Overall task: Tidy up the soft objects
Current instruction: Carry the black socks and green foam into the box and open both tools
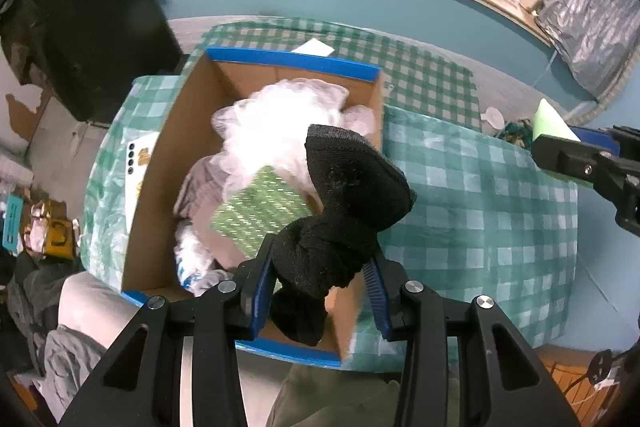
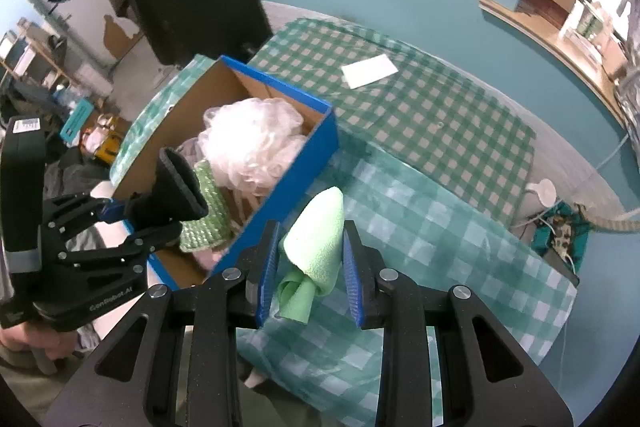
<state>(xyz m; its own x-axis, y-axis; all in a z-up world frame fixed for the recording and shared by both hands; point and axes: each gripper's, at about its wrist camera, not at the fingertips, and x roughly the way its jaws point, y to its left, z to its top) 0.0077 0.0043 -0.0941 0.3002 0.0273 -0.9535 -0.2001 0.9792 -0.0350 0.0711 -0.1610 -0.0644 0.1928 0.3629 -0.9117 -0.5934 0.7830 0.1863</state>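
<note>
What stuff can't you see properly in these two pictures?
- Bottom of the cardboard box: left wrist view, covered by the white mesh pouf and green knitted piece.
- Lower end of the black sock: left wrist view, hidden between the left gripper fingers.
- Print on the white card: right wrist view, too small.
- Green cloth in the right gripper: rolled, inside hidden.

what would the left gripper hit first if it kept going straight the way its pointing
Probably the green knitted piece inside the cardboard box, just ahead of the black sock that the left gripper holds; depth is hard to judge.
</note>
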